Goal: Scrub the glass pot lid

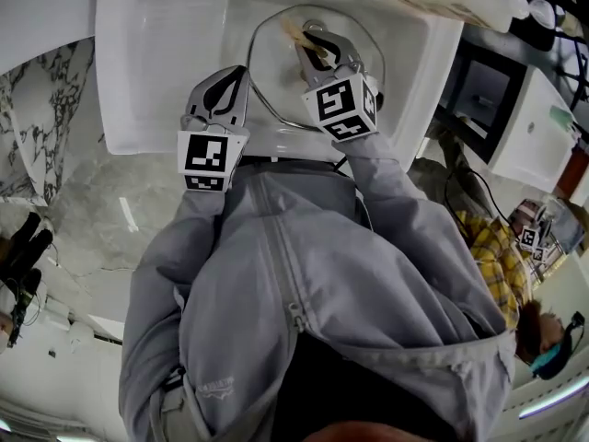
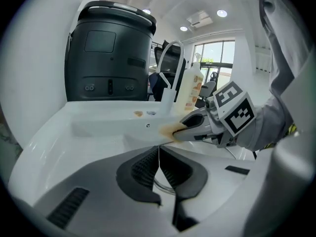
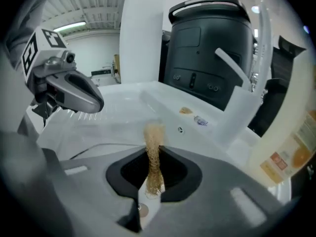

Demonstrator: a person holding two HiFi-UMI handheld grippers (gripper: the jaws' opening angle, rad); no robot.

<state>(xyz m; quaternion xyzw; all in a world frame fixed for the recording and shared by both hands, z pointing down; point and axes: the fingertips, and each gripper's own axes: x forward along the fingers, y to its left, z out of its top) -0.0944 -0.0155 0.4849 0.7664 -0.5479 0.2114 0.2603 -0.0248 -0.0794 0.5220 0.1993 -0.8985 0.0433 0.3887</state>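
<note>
The glass pot lid (image 1: 276, 58) lies in the white sink basin, its metal rim toward me. My left gripper (image 1: 235, 76) is at the lid's near-left edge. In the left gripper view it (image 2: 159, 154) is shut on the lid's thin rim (image 2: 163, 185). My right gripper (image 1: 311, 42) hovers over the middle of the lid, shut on a tan mesh scrubber (image 1: 296, 33). In the right gripper view the scrubber (image 3: 154, 142) sticks out past the closed jaws (image 3: 154, 158), above the lid's rim (image 3: 98, 146). The left gripper view also shows the scrubber (image 2: 170, 130).
The white sink (image 1: 166, 63) fills the top of the head view, with a faucet (image 2: 170, 68) and a soap bottle (image 2: 190, 90) at its back. A large black bin (image 2: 111, 58) stands behind it. Another person (image 1: 502, 256) is at the right.
</note>
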